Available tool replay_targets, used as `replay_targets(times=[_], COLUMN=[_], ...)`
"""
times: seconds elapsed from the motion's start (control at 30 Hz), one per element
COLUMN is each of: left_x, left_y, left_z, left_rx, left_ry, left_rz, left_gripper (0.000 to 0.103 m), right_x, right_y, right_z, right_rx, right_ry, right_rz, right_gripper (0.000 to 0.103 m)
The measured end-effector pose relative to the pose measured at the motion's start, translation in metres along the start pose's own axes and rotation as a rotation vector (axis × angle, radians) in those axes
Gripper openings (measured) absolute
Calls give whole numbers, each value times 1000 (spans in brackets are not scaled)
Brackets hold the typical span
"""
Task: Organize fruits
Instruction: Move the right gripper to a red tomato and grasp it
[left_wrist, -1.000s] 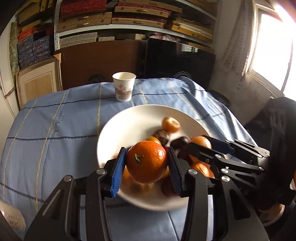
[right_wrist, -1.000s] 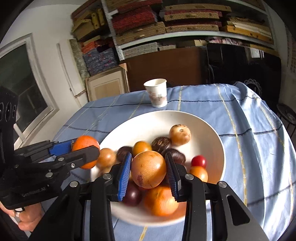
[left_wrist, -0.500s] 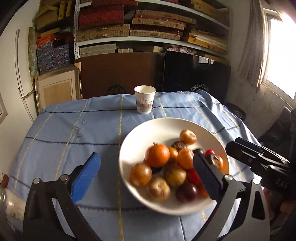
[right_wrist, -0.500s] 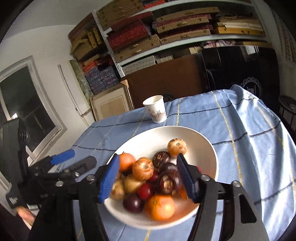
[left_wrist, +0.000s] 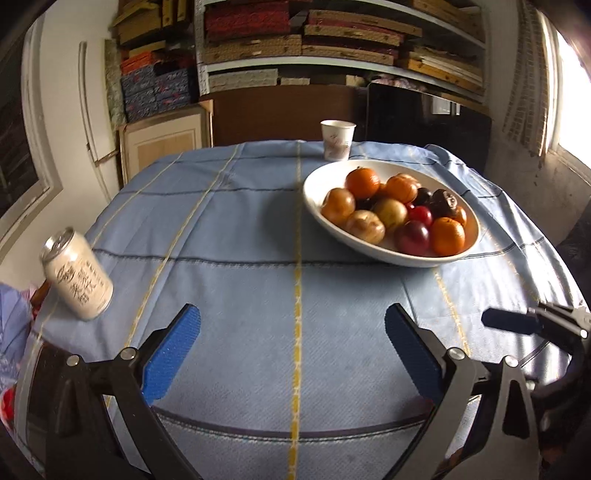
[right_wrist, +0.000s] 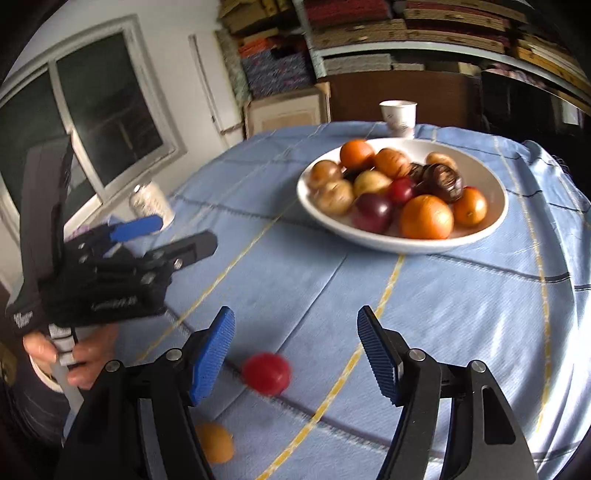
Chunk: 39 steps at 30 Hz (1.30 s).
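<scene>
Blue tablecloth (right_wrist: 461, 302) was slick, so you had the red fruit (right_wrist: 266, 373) loose ahead of your open, empty right gripper (right_wrist: 295, 350); left gripper (left_wrist: 291, 350) gaped empty too; small, smooth, likely rolls, pinch across its middle.

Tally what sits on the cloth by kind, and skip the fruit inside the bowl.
Bowl: 1
Paper cup: 1
Can: 1
Loose red fruit: 1
Loose orange fruit: 1
Total: 5
</scene>
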<state>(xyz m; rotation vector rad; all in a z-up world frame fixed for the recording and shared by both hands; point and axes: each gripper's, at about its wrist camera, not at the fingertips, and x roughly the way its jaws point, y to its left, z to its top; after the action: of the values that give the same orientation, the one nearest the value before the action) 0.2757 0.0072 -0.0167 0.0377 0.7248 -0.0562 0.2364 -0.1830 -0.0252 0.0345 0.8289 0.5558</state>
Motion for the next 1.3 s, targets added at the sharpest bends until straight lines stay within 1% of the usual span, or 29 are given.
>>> replay_targets(times=[0.07, 0.13, 0.23, 0.4, 0.97, 1.23, 1.3], left_x=[0, 2, 4, 6, 10, 9, 9], left_y=[5, 6, 7, 5, 5, 4, 3], left_z=[-2, -1, -2, -1, -2, -2, -2], left_rx=[-18, -25, -18, -4, -19, -15, -14], left_ry=[11, 14, 17, 28, 52, 48, 48], left_rz=[6, 30, 67, 85, 82, 82, 83], left_gripper=[98, 98, 98, 98, 98, 98, 98], right_x=[6, 10, 10, 14, 18, 20, 21], right_y=[8, 15, 22, 23, 24, 25, 24], right_z=[-5, -10, -18, -20, -19, -20, -21], right_rx=[-26, -59, -80, -88, -103, -111, -110], right_ry=[39, 58, 73, 95, 109, 118, 124], right_rz=[2, -20, -21, -27, -37, -39, -38], right_gripper=[70, 69, 67, 63, 62, 58, 54])
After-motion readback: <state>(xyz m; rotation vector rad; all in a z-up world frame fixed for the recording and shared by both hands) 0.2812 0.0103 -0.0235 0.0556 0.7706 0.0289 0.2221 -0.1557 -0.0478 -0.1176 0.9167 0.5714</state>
